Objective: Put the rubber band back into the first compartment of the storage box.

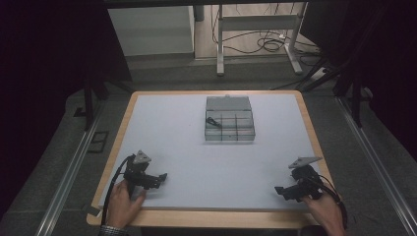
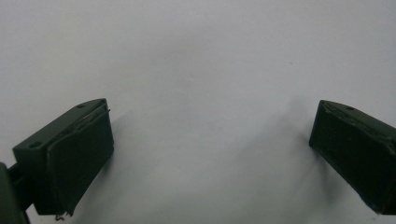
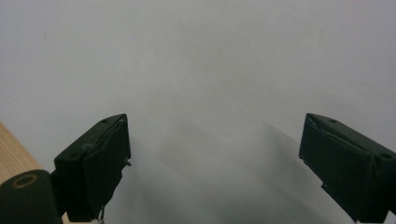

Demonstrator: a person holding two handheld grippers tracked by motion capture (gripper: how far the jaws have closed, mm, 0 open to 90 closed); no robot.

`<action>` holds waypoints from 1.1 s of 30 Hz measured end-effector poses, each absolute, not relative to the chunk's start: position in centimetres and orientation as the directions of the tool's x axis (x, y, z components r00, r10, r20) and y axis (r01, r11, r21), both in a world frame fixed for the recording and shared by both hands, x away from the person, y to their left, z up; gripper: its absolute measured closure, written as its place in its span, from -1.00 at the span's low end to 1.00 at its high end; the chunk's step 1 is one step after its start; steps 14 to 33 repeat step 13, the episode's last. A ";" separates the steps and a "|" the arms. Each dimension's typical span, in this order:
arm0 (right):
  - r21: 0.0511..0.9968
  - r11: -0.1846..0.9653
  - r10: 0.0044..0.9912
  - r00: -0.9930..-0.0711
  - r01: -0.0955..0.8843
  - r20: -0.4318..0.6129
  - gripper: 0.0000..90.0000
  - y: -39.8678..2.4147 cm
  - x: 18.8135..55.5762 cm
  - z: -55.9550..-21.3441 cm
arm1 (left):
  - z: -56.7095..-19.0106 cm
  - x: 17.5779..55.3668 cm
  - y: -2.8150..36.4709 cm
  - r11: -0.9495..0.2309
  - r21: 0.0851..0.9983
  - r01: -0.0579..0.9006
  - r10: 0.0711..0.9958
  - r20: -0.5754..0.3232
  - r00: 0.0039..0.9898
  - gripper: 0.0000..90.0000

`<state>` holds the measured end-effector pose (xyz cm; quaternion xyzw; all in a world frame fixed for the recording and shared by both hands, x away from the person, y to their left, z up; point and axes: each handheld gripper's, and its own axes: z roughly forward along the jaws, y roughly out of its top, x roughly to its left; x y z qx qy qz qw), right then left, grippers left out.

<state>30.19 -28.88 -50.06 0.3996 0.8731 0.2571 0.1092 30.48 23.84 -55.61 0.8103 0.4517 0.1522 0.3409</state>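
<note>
Two grippers sit low near the front edge of the table (image 1: 147, 103), one at each front corner. In the high view, the left gripper (image 1: 161, 178) is in the person's left hand (image 1: 123, 204) and points in toward the middle. The right gripper (image 1: 280, 191) is in the right hand (image 1: 325, 209) and points in too. Far from both, toward the back of the table, sits a clear box (image 1: 229, 118) with little rooms inside. Its lid looks flipped open at the back. A small dark thing (image 1: 212, 121) lies in a room on the left side of the box; it is too small to tell what it is.

In the left gripper view, the left gripper (image 2: 210, 154) has its jaws wide apart. Nothing is between them, just the bare white table top.

In the right gripper view, the right gripper (image 3: 215, 163) is wide open as well and holds nothing. A bit of the wooden table edge (image 3: 14, 154) peeks in at the bottom left.

I think the work is only at its start: both hands are waiting and the box is untouched. Next, a gripper must travel a long way forward to the box, stay open, come down over the right little room, and close softly.
</note>
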 end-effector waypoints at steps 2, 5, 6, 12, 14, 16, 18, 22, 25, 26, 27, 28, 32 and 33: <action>0.527 0.553 0.754 -0.656 0.646 0.013 -0.80 -29.0 30.0 -50.3 | -55.6 30.5 23.8 -0.360 0.690 0.628 0.836 -0.061 0.546 -1.00; 0.512 0.561 0.755 -0.656 0.651 0.006 -0.80 -29.2 29.8 -50.7 | -55.6 30.5 23.8 -0.360 0.690 0.628 0.836 -0.061 0.545 -1.00; 0.502 0.564 0.756 -0.655 0.655 0.005 -0.81 -29.3 29.7 -50.9 | -55.6 30.5 23.8 -0.358 0.690 0.628 0.836 -0.062 0.545 -1.00; 0.496 0.594 0.741 -0.671 0.633 -0.031 -0.84 -29.1 29.4 -51.1 | -55.6 30.5 23.9 -0.358 0.690 0.629 0.836 -0.064 0.545 -1.00; 0.495 0.604 0.735 -0.676 0.625 -0.042 -0.84 -29.0 29.4 -51.1 | -55.6 30.5 23.8 -0.360 0.690 0.628 0.836 -0.061 0.545 -1.00; 0.495 0.604 0.735 -0.676 0.625 -0.042 -0.84 -29.0 29.4 -51.1 | -55.6 30.5 23.8 -0.360 0.690 0.628 0.836 -0.061 0.545 -1.00; 0.495 0.604 0.735 -0.676 0.625 -0.042 -0.84 -29.0 29.4 -51.1 | -55.6 30.5 23.8 -0.360 0.690 0.628 0.836 -0.061 0.545 -1.00; 0.495 0.604 0.735 -0.676 0.625 -0.042 -0.84 -29.0 29.4 -51.1 | -55.6 30.5 23.8 -0.360 0.690 0.628 0.836 -0.061 0.545 -1.00; 0.495 0.604 0.735 -0.676 0.625 -0.042 -0.84 -29.0 29.4 -51.1 | -55.6 30.5 23.8 -0.360 0.690 0.628 0.836 -0.061 0.545 -1.00; 0.495 0.604 0.735 -0.676 0.625 -0.042 -0.84 -29.0 29.4 -51.1 | -55.6 30.5 23.8 -0.360 0.690 0.628 0.836 -0.061 0.545 -1.00; 0.495 0.604 0.735 -0.676 0.625 -0.042 -0.84 -29.0 29.4 -51.1 | -55.6 30.5 23.8 -0.360 0.690 0.628 0.836 -0.061 0.545 -1.00; 0.495 0.604 0.735 -0.676 0.625 -0.042 -0.84 -29.0 29.4 -51.1 | -55.6 30.5 23.8 -0.360 0.690 0.628 0.836 -0.061 0.545 -1.00; 0.495 0.604 0.735 -0.676 0.625 -0.042 -0.84 -29.0 29.4 -51.1 | -55.6 30.5 23.8 -0.360 0.690 0.628 0.836 -0.061 0.545 -1.00; 0.495 0.604 0.735 -0.676 0.625 -0.042 -0.84 -29.0 29.4 -51.1 | -55.6 30.5 23.8 -0.360 0.690 0.628 0.836 -0.061 0.545 -1.00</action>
